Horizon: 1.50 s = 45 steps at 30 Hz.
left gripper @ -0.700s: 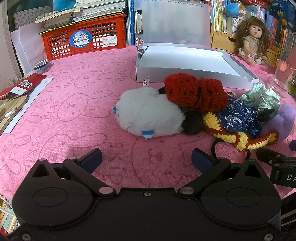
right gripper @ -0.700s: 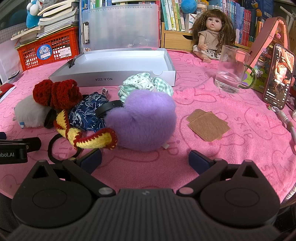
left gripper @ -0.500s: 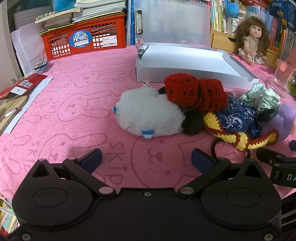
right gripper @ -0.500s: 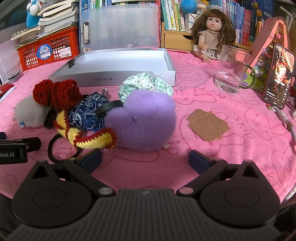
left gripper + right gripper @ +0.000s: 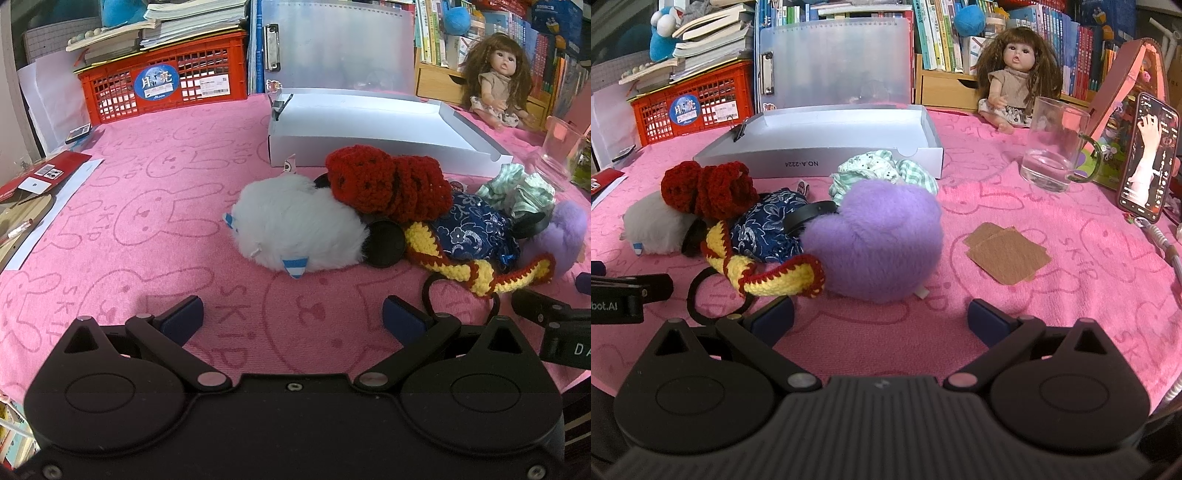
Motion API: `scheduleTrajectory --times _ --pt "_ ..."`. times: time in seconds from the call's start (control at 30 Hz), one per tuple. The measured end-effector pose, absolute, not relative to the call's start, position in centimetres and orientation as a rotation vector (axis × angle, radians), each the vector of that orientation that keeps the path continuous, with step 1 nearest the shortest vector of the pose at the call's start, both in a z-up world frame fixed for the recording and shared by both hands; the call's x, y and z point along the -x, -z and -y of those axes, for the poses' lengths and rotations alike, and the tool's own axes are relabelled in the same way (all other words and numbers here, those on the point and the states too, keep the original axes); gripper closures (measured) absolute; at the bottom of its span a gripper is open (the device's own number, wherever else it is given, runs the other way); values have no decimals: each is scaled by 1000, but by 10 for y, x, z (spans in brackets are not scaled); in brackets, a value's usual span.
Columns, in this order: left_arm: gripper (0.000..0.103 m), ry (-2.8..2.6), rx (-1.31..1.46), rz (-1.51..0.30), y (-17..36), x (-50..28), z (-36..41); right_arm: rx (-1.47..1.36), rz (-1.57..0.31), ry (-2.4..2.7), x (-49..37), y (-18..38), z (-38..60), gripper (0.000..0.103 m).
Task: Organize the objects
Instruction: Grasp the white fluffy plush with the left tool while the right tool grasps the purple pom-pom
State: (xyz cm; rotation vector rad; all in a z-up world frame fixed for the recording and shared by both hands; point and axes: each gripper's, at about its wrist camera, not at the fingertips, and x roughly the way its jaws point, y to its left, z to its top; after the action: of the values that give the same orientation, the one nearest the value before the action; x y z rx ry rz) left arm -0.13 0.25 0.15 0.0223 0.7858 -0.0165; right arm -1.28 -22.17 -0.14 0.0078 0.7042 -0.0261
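Observation:
A heap of soft things lies on the pink rabbit-print cloth (image 5: 155, 221): a white fluffy piece (image 5: 295, 229), a red crochet piece (image 5: 388, 184), a blue patterned fabric piece (image 5: 469, 229), a yellow-and-red crochet band (image 5: 480, 275), a green checked scrunchie (image 5: 882, 173) and a purple fluffy piece (image 5: 875, 243). Behind them sits an open white box (image 5: 369, 125). My left gripper (image 5: 293, 319) is open just short of the white piece. My right gripper (image 5: 881, 317) is open just short of the purple piece. Nothing is between either pair of fingers.
A red crate (image 5: 166, 88) under stacked books and a clear folder (image 5: 834, 62) stand at the back. A doll (image 5: 1015, 74), a glass mug (image 5: 1056, 144), a phone (image 5: 1148, 158) and brown patches (image 5: 1008, 254) are on the right. Red card and papers (image 5: 40, 173) lie left.

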Motion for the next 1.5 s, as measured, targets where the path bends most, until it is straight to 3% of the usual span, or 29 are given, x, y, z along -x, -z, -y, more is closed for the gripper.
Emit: scheduleTrajectory --times 0.77,1.1,1.5 --pt "0 28 -12 -659 -27 -5 -18 -9 -577 44 19 -29 238 0" --pt "9 46 5 -666 -22 -18 -19 33 -559 45 12 -28 233 0" --pt "9 38 -22 -661 -11 -25 -13 40 -569 12 8 -19 226 1"
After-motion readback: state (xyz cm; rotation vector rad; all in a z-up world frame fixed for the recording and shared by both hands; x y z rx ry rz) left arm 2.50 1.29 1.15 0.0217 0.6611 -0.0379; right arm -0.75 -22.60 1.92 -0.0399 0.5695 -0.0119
